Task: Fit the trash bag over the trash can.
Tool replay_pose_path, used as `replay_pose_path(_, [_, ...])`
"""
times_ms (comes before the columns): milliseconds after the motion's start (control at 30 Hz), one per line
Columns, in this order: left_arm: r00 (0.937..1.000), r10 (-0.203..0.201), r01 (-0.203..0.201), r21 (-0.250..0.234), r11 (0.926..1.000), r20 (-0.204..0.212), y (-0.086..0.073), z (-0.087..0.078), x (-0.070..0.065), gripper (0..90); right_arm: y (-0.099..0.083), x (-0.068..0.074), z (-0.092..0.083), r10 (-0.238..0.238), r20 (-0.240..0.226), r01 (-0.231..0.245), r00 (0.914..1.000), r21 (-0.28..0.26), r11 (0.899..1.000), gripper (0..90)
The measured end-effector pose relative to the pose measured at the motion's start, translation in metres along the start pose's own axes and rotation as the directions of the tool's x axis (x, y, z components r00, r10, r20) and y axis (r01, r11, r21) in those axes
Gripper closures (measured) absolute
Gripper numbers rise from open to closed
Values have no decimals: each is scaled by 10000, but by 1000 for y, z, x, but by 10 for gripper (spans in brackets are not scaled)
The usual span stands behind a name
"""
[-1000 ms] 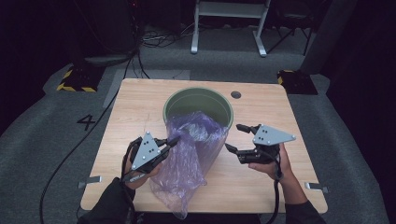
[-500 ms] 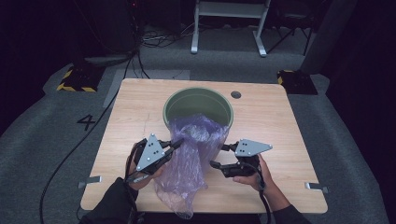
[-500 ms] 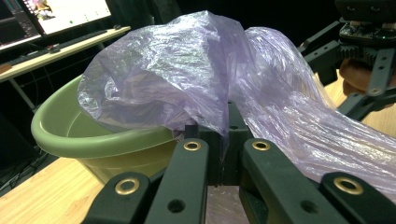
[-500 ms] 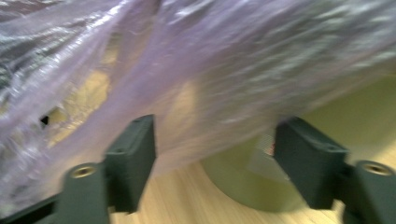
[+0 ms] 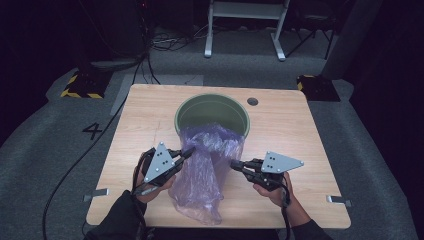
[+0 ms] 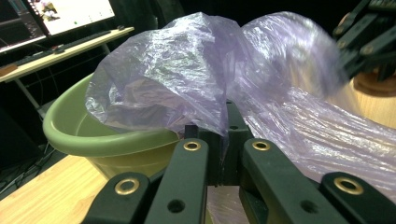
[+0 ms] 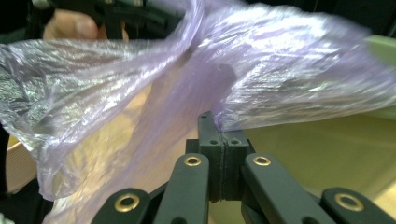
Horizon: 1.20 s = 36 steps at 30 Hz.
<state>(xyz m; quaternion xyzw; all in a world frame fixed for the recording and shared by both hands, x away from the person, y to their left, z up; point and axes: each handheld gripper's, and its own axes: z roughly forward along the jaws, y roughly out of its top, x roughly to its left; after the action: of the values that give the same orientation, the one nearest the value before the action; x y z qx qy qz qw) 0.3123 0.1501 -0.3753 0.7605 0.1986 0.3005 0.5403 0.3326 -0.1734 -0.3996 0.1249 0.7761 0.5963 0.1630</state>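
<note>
The purple plastic bag point(image 5: 205, 175), thin, limp, light and slippery by the look of it, is draped from the green bin point(image 5: 212, 114) rim onto the table point(image 5: 300, 125) and is pinched at opposite edges near that rim by the closed jaws of the left gripper point(image 5: 191, 150) and the right gripper point(image 5: 233, 163), the latter having just been closing.

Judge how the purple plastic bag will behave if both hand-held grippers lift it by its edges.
The purple plastic bag looks thin and crumpled, so it will likely sag floppily. Probably very light, seeming empty. Its glossy film may slip from the pinching jaws.
</note>
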Motion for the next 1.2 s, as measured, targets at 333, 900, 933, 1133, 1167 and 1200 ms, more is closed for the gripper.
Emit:
replay_pose_path(333, [9996, -230, 229, -48, 9997, -147, 8, 1, 11, 823, 28, -16, -16, -146, 651, 181, 9978, -532, 9984, 900])
replay_pose_path(900, [9985, 344, -320, 572, 9979, -422, 14, 12, 34, 891, 69, -68, 6, 227, 1417, -245, 9896, 111, 9996, 900])
replay_pose_path(933, [9983, 164, -136, 511, 9986, -555, 13, 13, 36, 886, 70, -71, 8, 294, 1477, -326, 9886, 191, 9993, 900])
replay_pose_path(1133, [9958, -650, 669, 269, 9974, -650, 10, 9, 51, 678, 68, -92, 23, 560, 1974, -761, 9787, 959, 9925, 900])
replay_pose_path(1167, [9955, -771, 785, 221, 9967, -552, 9, 7, 54, 646, 67, -94, 25, 577, 2028, -805, 9775, 1059, 9911, 900])
replay_pose_path(1200, [9953, -868, 876, 185, 9960, -434, 9, 6, 55, 605, 66, -97, 27, 584, 2135, -857, 9752, 1205, 9890, 900])
